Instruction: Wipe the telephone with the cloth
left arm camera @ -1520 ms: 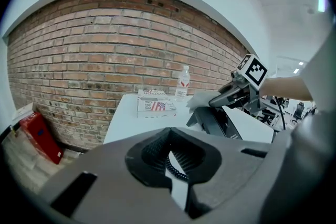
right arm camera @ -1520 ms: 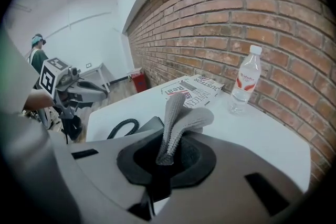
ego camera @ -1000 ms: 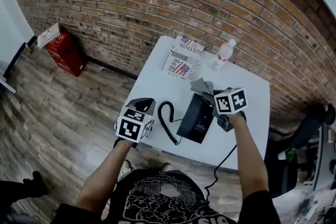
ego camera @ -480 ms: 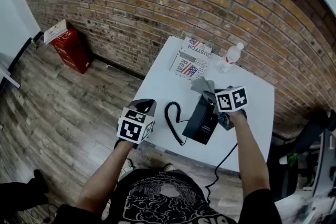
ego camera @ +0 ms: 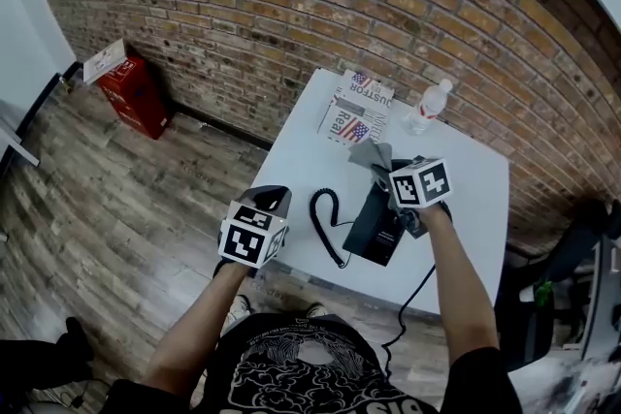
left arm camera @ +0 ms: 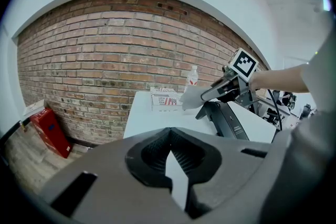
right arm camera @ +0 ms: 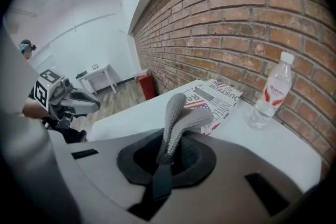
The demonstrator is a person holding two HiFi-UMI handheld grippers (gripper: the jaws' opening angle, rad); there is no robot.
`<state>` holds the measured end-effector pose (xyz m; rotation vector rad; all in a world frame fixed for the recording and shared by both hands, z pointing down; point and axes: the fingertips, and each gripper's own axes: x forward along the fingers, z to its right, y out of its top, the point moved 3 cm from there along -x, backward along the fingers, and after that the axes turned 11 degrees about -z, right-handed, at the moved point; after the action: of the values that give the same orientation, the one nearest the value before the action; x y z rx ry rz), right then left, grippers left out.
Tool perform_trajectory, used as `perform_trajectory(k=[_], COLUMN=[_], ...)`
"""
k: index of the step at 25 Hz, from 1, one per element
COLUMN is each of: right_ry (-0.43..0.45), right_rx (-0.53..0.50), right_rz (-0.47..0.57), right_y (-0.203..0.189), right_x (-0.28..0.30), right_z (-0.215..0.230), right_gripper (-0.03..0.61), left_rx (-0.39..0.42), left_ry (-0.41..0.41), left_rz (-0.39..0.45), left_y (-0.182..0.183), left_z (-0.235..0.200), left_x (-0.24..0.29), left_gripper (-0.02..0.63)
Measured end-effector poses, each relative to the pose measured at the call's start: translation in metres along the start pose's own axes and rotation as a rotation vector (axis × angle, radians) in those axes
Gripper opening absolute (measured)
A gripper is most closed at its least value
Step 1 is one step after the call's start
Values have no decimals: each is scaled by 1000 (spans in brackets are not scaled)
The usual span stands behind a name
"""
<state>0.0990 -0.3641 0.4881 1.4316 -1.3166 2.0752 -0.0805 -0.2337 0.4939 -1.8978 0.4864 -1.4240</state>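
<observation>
- Your right gripper [right arm camera: 166, 157] is clamped on the grey cloth [right arm camera: 182, 119], over the black telephone [ego camera: 373, 226] near the table's [ego camera: 291, 165] front edge.
- Your left gripper [left arm camera: 171, 153] hovers at the left edge, jaws together, empty.

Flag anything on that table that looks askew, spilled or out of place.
Nothing is spilled or visibly damaged. The only untidy thing is the telephone's coiled cord, sprawled loose across the table to its left. The water bottle stands upright.

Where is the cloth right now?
The cloth is pinched in the right claw. In the head view it sits at the far end of the phone, mid-table, just short of the newspaper.
</observation>
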Motion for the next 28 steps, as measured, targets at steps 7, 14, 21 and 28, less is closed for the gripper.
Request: perform_trajectory(k=[7, 14, 21, 28], right_ry=[-28, -34, -44, -48], right_rx=[-31, -59, -43, -18], right_rz=[11, -17, -36, -51], right_y=[-1, -20, -33, -48], right_x=[-3, 11, 12, 16], right_z=[-23, -34, -50, -68], right_gripper=[11, 11, 11, 11], left_rx=[1, 14, 31, 59], left_ry=[-11, -37, -64, -92], left_rz=[-2, 0, -6, -8], left_y=[-5, -8, -12, -17], left_z=[-1, 3, 6, 10], left_x=[-4, -4, -9, -15], left_gripper=[6, 6, 6, 6])
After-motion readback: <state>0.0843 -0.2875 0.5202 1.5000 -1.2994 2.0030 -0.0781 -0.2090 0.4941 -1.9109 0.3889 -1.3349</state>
